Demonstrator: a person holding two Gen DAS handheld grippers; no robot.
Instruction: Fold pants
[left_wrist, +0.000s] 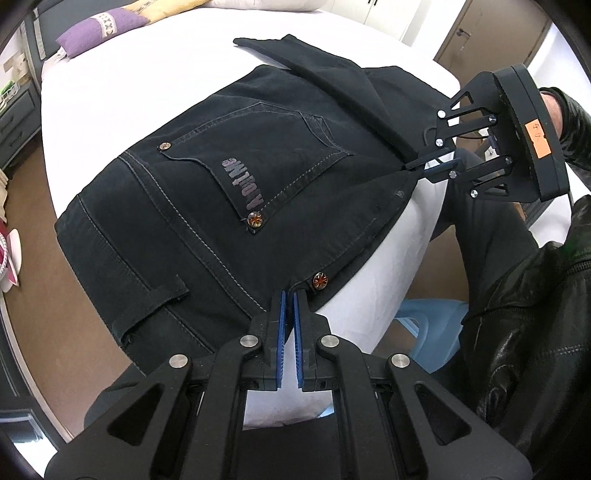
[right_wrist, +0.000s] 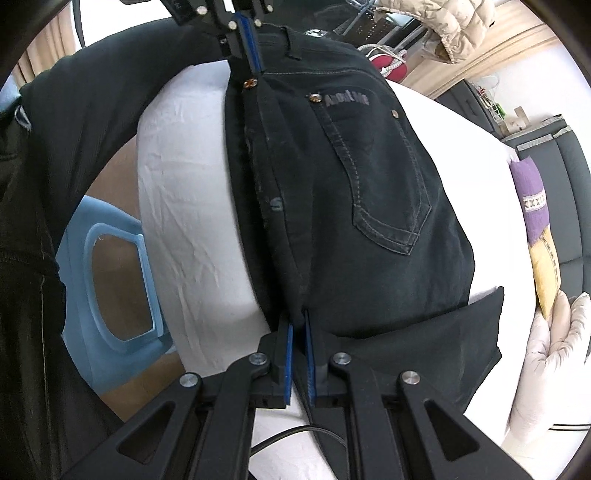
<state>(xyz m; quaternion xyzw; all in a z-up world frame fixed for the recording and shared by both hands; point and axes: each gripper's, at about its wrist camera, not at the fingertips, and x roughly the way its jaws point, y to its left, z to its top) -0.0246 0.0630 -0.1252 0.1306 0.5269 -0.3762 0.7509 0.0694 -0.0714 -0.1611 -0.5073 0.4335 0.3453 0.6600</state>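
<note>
Black jeans (left_wrist: 207, 206) lie folded on a white bed (left_wrist: 147, 85), back pocket with grey lettering facing up. My left gripper (left_wrist: 289, 295) is shut on the near edge of the pants by a copper rivet (left_wrist: 320, 279). My right gripper (left_wrist: 410, 167) is shut on the same edge further right and lifts it slightly. In the right wrist view the pants (right_wrist: 351, 206) stretch between my right gripper (right_wrist: 297, 321) at the bottom and my left gripper (right_wrist: 249, 62) at the top. A folded leg (right_wrist: 424, 332) lies under the seat part.
A purple and yellow pillow (left_wrist: 99, 27) and a white pillow (right_wrist: 550, 362) lie at the head of the bed. A blue plastic stool (right_wrist: 110, 280) stands on the brown floor beside the bed. The person's black leather sleeve (left_wrist: 524, 332) is close on the right.
</note>
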